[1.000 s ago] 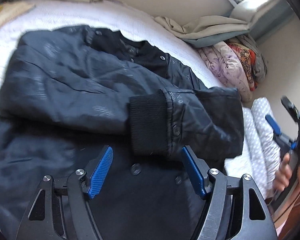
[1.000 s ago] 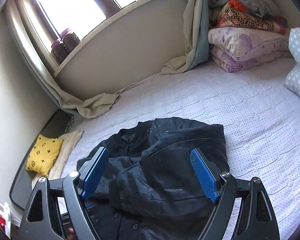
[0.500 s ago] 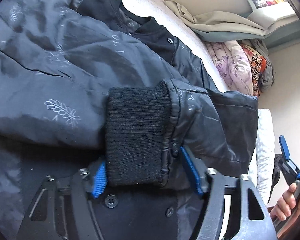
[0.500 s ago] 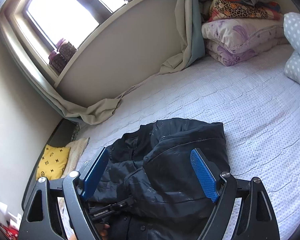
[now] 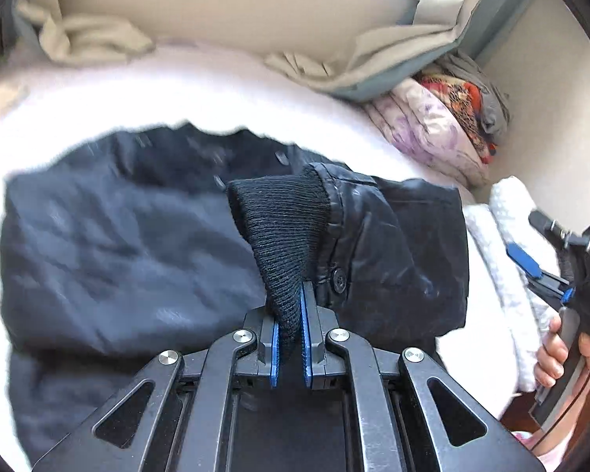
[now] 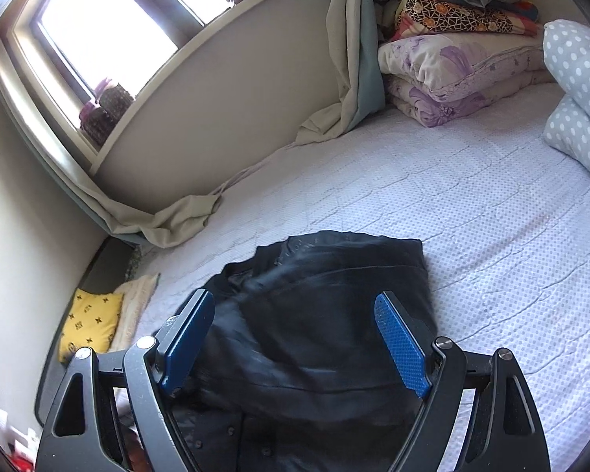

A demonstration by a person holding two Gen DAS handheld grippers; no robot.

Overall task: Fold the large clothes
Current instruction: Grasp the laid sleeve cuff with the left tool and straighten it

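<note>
Since the earlier frame left gripper (image 5: 291,338) has clamped the knit cuff (image 5: 283,232) and lifted it off the jacket (image 5: 110,244) on the bed (image 6: 432,181); sleeve runs rightward from its fingers; right gripper (image 6: 295,342) hovers wide, empty, farther off.

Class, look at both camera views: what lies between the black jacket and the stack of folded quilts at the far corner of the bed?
Bare white bedspread only; nothing lies between the jacket and the folded quilts. The right wrist view shows it best.
</note>
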